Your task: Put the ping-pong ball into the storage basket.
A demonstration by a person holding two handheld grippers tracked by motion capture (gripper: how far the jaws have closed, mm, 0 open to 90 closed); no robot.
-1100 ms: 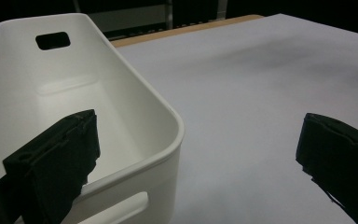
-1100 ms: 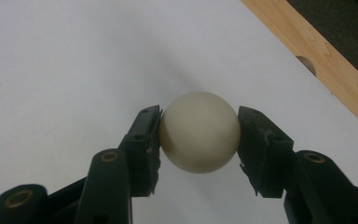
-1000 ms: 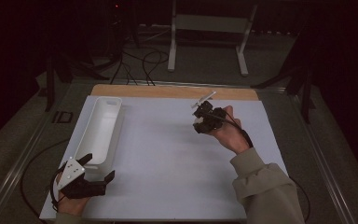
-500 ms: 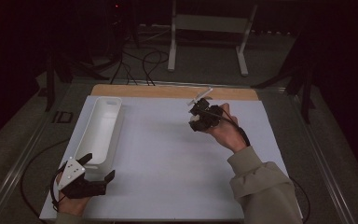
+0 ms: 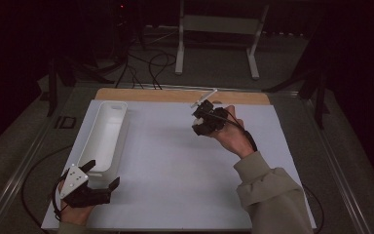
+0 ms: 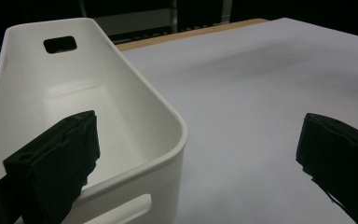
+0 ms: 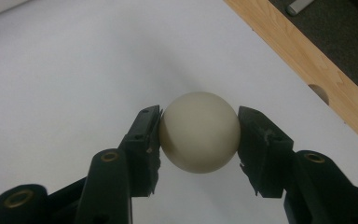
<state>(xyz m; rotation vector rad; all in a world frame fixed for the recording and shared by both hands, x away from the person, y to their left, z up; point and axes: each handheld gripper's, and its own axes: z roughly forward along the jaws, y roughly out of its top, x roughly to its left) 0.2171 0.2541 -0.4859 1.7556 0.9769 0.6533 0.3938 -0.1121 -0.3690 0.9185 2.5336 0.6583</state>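
A cream ball point(image 7: 199, 133) sits clamped between the two black jaws of my right gripper point(image 7: 199, 127), which is shut on it. In the high view that right gripper point(image 5: 203, 123) hangs above the far middle-right of the white sheet, held by a hand in a beige sleeve. A long white bin point(image 5: 108, 127) lies along the left side, empty inside. My left gripper point(image 5: 102, 174) rests at the bin's near end, open, with one jaw over the bin's point(image 6: 135, 102) near rim and the other out over the sheet.
The white sheet point(image 5: 175, 180) covers most of the table, and a wooden strip point(image 5: 156, 95) shows along its far edge. Beyond the table are dark floor, cables and a white metal stand point(image 5: 219, 24).
My right gripper has drifted slightly left with the ball still held. The left gripper and the bin have stayed put.
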